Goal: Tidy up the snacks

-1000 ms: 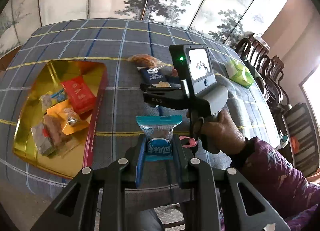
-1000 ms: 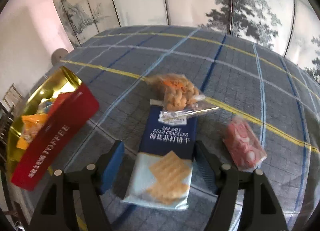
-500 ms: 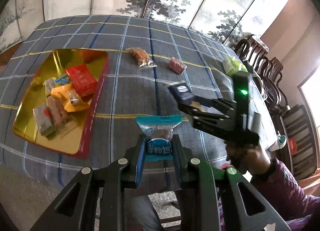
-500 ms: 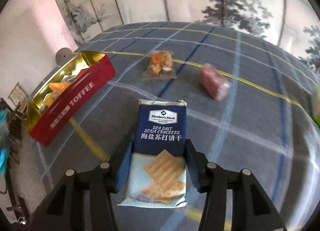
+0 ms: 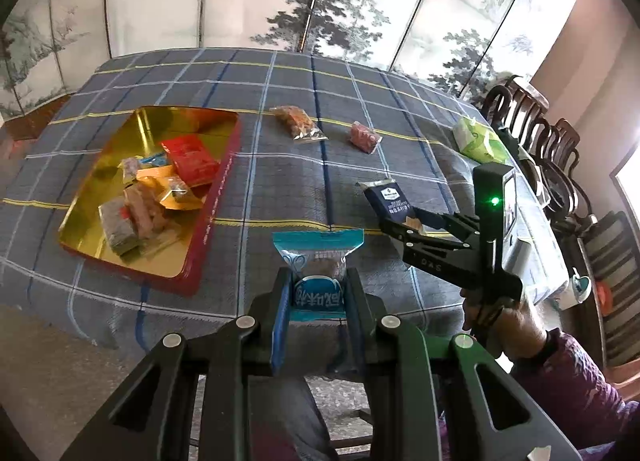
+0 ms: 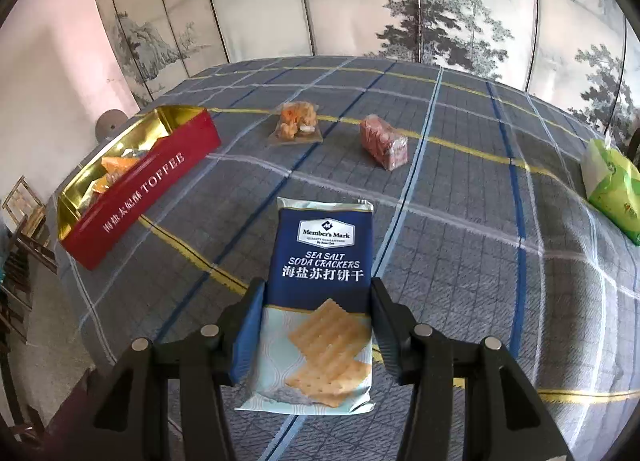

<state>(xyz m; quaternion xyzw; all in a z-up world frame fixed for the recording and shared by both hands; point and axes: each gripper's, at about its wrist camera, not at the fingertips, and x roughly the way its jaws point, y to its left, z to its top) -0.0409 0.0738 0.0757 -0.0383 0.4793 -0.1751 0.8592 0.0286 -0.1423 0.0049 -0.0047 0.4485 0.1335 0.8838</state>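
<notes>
Both hands carry a load above the near edge of the checked tablecloth (image 5: 280, 165). The left gripper (image 5: 316, 297) is clenched on a small blue packet (image 5: 318, 261), held upright between the pads. The right gripper (image 6: 316, 325) grips a cracker pack (image 6: 320, 301) by its long sides, its long axis running straight out along the fingers. The open toffee tin (image 5: 208, 217), already holding several wrapped snacks, lies to the left of both grippers and further in on the table; its long axis runs away from the person, and its red side wall faces the grippers. In my judgement the left hand is the nearer one to the tin, so the blue packet has the shorter way; the cracker pack would have to cross in front of the left gripper. Two loose items remain on the cloth beyond: an orange snack bag (image 6: 298, 123) and, apart from it to the right, a pink packet (image 6: 382, 141). Change from a second earlier: the right jaws have just been closing on the cracker pack, which then lay flat on the cloth beside the orange bag and is now lifted clear and drawn back toward the person. The left grip is unchanged.
</notes>
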